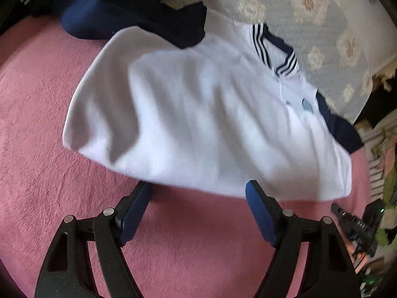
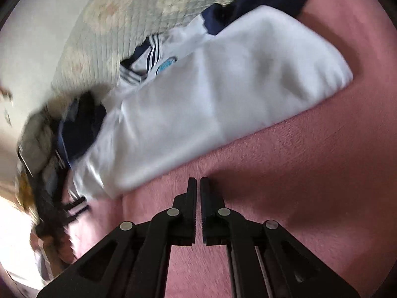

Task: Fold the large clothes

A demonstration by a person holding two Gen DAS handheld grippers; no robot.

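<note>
Right now the left gripper stands with its blue-padded fingers spread wide and nothing between them, its tips just at the near hem of the white polo shirt with navy sleeves and a striped navy collar. That shirt lies folded into a long band on the fuzzy pink blanket, its collar toward the pale quilted floral bedcover. A dark navy garment lies beyond the shirt. The right gripper is clenched on nothing, its tips over pink blanket just beside the shirt's edge.
</note>
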